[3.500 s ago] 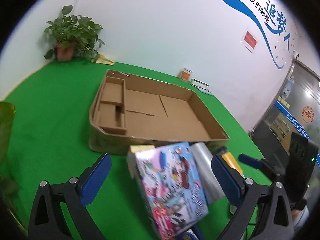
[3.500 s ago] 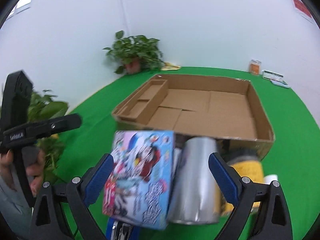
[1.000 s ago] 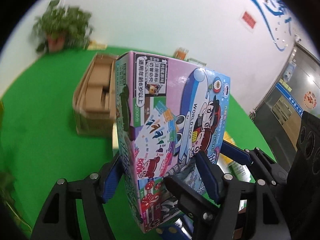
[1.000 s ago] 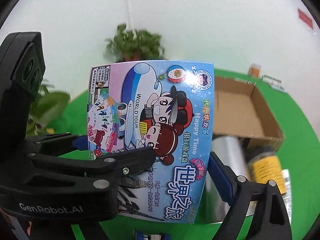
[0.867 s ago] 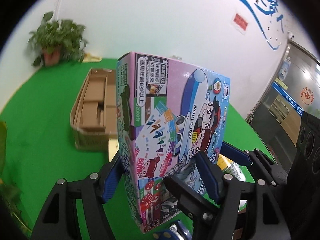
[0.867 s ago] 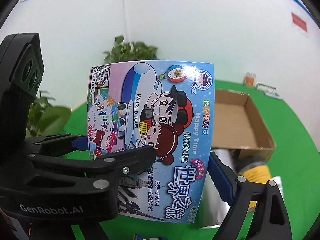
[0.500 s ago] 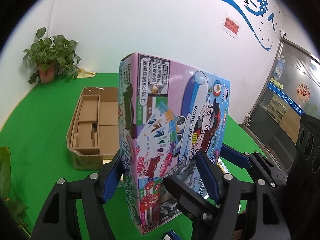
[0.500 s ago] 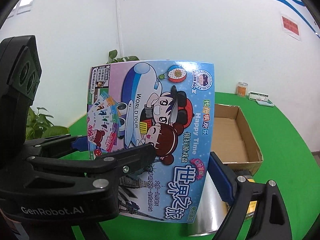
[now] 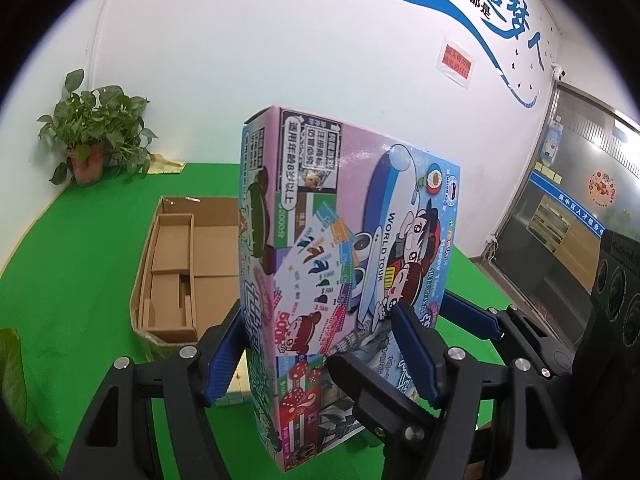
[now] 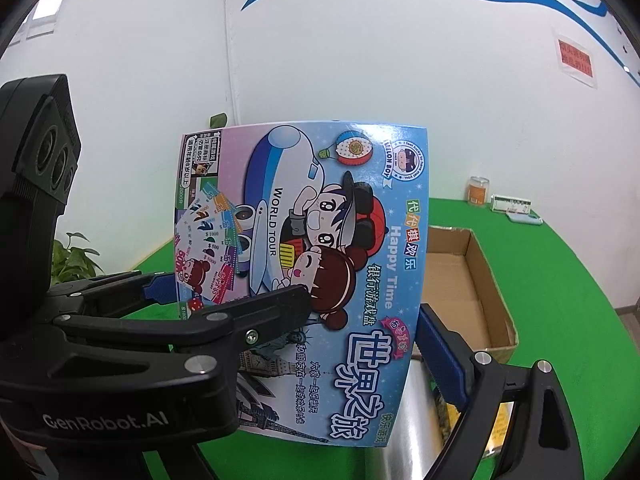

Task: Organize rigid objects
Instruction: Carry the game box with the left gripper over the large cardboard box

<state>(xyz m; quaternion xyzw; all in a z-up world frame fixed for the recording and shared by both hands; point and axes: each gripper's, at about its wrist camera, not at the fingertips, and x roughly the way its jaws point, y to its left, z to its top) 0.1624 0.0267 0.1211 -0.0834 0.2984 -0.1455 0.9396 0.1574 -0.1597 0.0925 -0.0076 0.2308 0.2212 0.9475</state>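
Cardboard-boxed, the board game point(image 9: 344, 264) you found lying flat on the green table point(image 9: 76, 264) now stands lifted, pinched by both your left gripper point(image 9: 320, 344) and right gripper point(image 10: 304, 344), with the open carton point(image 9: 188, 264) beyond.

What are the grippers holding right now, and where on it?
Both hold the game box upright by its lower part: left gripper across the thickness, right gripper across the width.

A white wall point(image 9: 248, 40) carries a blue painted swoosh with characters point(image 9: 492, 4) and a red notice point(image 9: 457, 61). The tabletop point(image 9: 60, 264) is covered in green. A potted plant point(image 9: 94, 136) stands in the far corner. A glazed door point(image 9: 576, 216) lies at the right.
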